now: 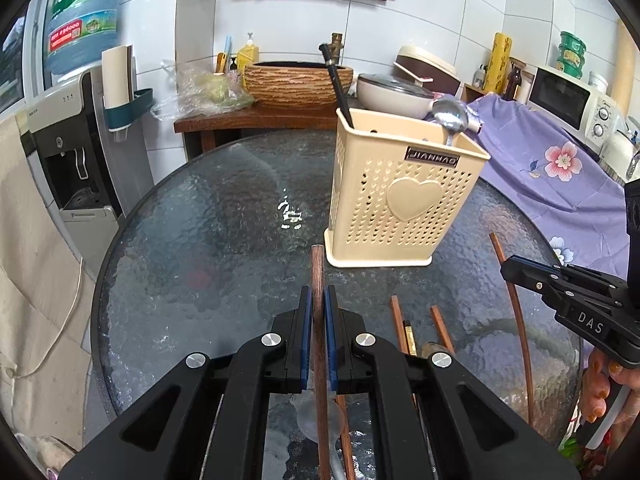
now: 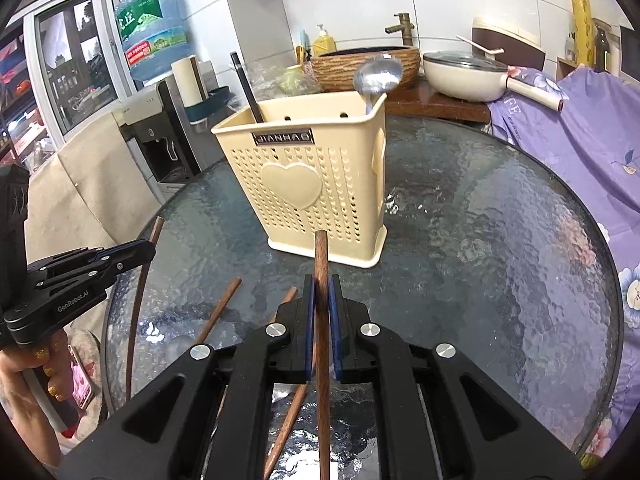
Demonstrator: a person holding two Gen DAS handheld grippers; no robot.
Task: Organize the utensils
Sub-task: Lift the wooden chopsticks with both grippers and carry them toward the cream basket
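above the glass surface (image 1: 208, 216), each gripper, left (image 1: 319, 312) and right (image 2: 321, 300), has its jaws clamped on a wooden chopstick (image 1: 319, 280), so the carrying step is in hand, and next each tip must be steered into the cream holder (image 1: 400, 184) beyond

Water jug (image 1: 82, 16), microwave (image 1: 568, 100), lidded pan (image 2: 466, 74).

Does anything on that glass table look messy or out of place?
Yes. Several chopsticks lie scattered and crossed on the glass table instead of standing in the cream holder, which has only a ladle and a black handle. Each tongs grips one chopstick.
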